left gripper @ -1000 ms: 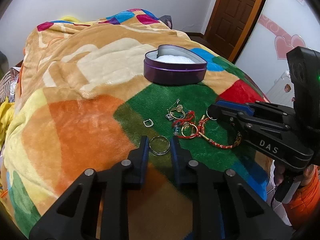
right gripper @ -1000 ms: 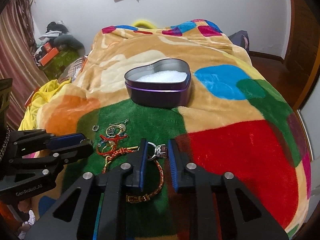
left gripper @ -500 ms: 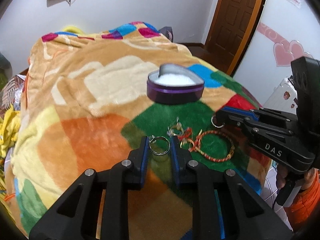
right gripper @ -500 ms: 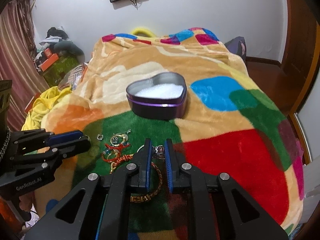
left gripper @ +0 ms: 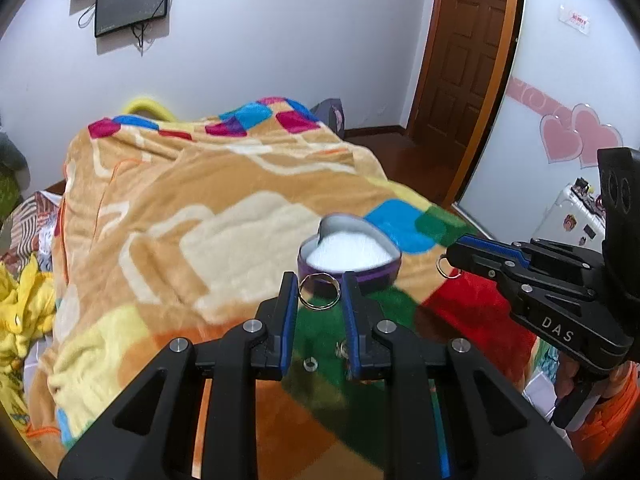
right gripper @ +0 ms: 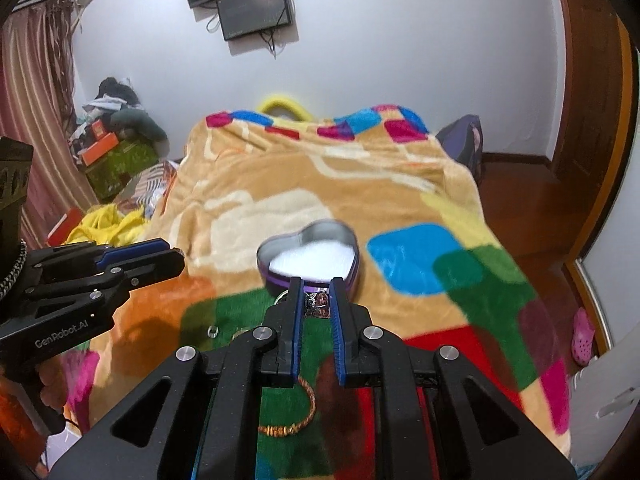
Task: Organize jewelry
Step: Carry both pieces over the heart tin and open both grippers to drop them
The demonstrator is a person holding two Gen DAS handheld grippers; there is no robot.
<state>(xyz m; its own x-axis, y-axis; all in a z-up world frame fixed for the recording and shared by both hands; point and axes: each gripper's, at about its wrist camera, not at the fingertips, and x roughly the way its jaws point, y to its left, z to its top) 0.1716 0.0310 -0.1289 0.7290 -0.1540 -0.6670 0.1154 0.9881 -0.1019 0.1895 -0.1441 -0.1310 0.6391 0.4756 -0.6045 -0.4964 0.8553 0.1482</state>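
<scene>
Above the bed's patchwork blanket (left gripper: 168, 216), left gripper (left gripper: 319, 292) clamps a silver ring (left gripper: 319, 291), right gripper (right gripper: 316, 300) a jewelled ring (right gripper: 318, 301); next, carry both over the purple heart-shaped tin (left gripper: 348, 258).

A bed (right gripper: 332, 184) under a patchwork fleece blanket (left gripper: 192, 208) fills the room; behind its head, a pale wall carries a dark screen (right gripper: 256, 10) with dangling cables; right of the bed, a brown wooden door (left gripper: 468, 52); left of it, striped curtains (right gripper: 32, 92) and piled boxes (right gripper: 116, 156); dark wooden floor (right gripper: 520, 184).
</scene>
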